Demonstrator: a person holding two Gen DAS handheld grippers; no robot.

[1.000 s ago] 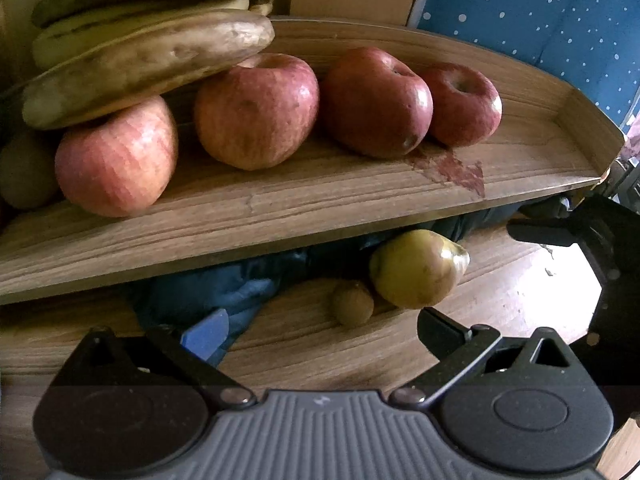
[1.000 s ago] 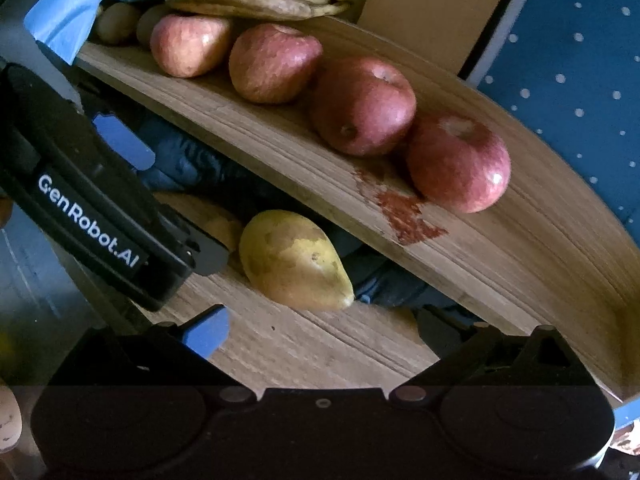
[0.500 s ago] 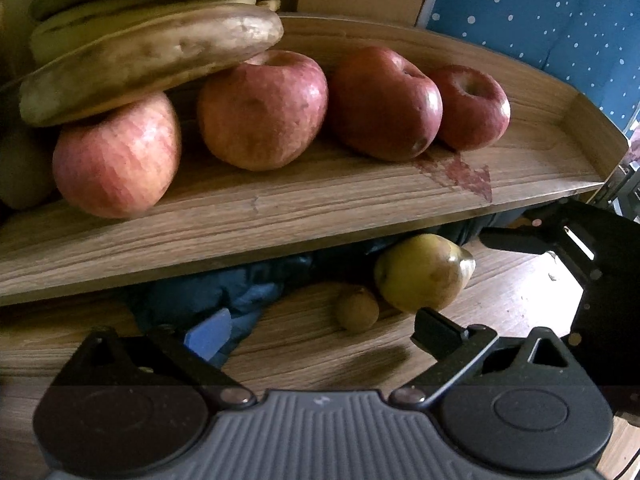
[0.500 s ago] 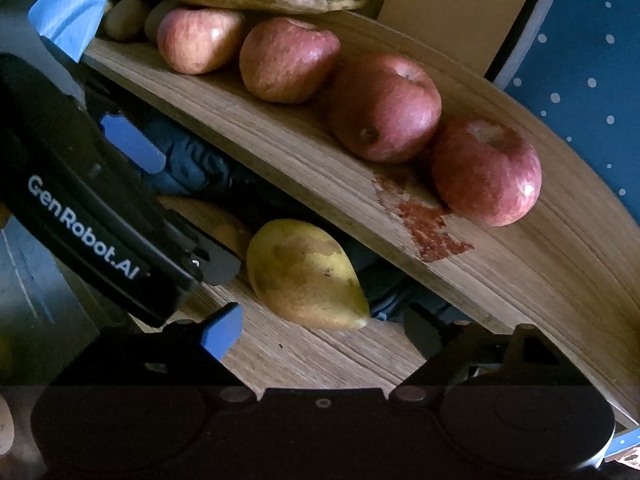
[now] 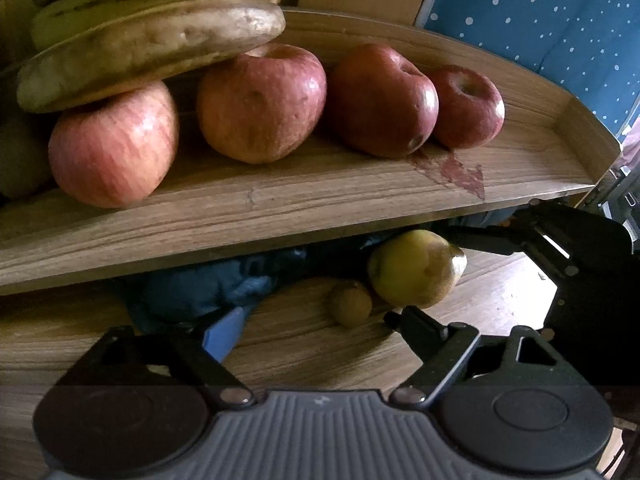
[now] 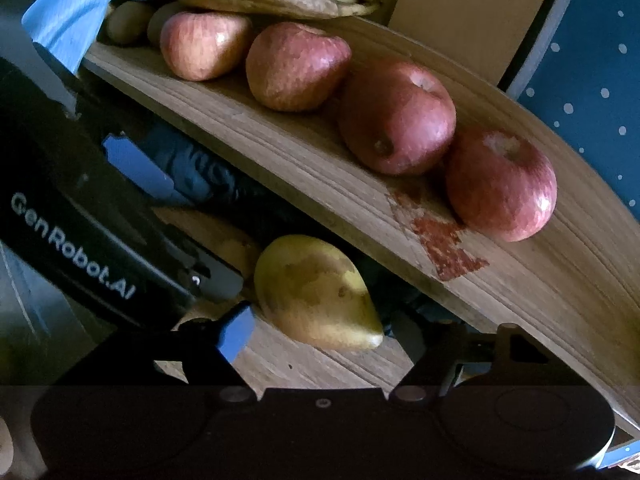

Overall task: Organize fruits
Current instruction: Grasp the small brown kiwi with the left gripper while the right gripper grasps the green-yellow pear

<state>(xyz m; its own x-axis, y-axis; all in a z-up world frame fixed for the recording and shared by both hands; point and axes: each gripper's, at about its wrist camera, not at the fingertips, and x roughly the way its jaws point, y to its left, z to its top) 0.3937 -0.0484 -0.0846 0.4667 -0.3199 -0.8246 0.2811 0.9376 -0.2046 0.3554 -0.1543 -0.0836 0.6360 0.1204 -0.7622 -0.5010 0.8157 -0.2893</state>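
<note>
**Right tongs closing in on the pear under the tray**

The right tongs (image 6: 316, 336) stand wide, one finger (image 6: 236, 330) just left of the pear (image 6: 312, 292), the other on its right, not yet gripping. The left tongs (image 5: 312, 332) are also wide and hold nothing, hovering near a small brown fruit (image 5: 350, 303) just left of the pear. The pear lies on the counter (image 5: 304, 344), tucked under the front edge of the wooden tray (image 5: 280, 208) with four apples and bananas (image 5: 152, 40).

It looks ripe and bruise-prone, moderately heavy, with smooth skin; best taken across the broad belly, gently, not at the tapered neck.

Compared with a second ago, the right tongs have moved closer, so the pear now sits between the fingers.
</note>
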